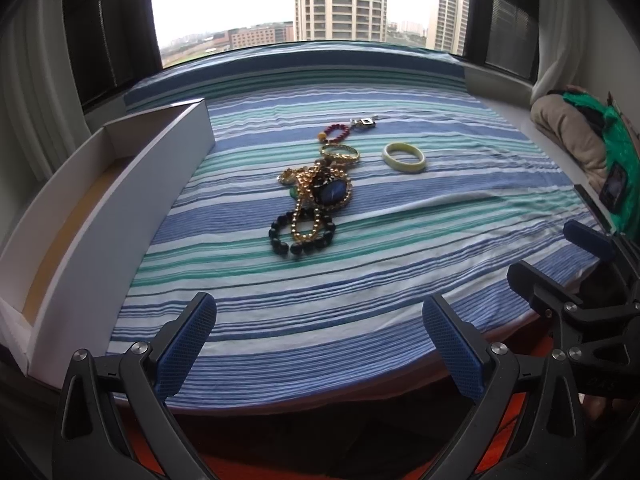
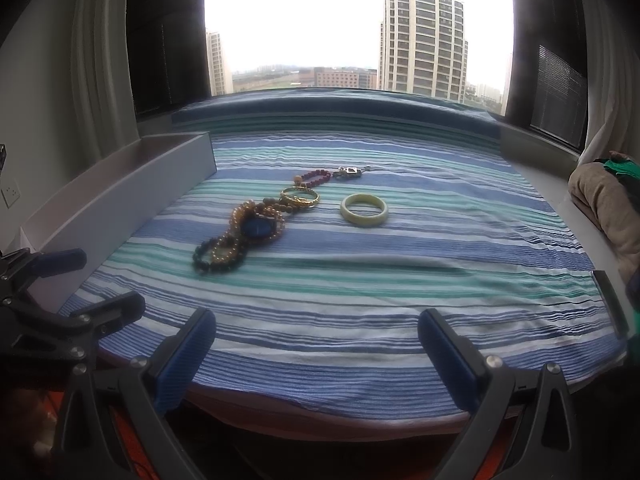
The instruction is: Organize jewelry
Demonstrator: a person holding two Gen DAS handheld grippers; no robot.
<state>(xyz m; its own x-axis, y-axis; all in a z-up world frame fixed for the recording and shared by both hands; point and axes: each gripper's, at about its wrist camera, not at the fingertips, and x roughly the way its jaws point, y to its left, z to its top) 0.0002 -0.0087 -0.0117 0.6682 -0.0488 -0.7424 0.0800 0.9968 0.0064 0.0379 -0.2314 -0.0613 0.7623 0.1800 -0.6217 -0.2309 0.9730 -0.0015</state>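
A heap of jewelry [image 1: 312, 204] lies mid-cloth: gold bead chains, a dark bead bracelet [image 1: 300, 240], a blue pendant [image 1: 330, 192], a gold bangle [image 1: 340, 153], a red bead bracelet [image 1: 338, 133] and a silver clasp piece [image 1: 365, 122]. A pale green bangle [image 1: 404, 157] lies apart to the right. The heap [image 2: 248, 228] and pale bangle [image 2: 364, 209] also show in the right wrist view. My left gripper [image 1: 318, 344] is open and empty at the near cloth edge. My right gripper [image 2: 316, 344] is open and empty, beside the left one.
A long white open box [image 1: 120, 200] with a divider lies along the cloth's left edge; it also shows in the right wrist view [image 2: 120, 200]. The striped cloth [image 1: 400, 240] has a raised fold. Folded beige and green fabric [image 1: 580, 140] sits at right. A window is behind.
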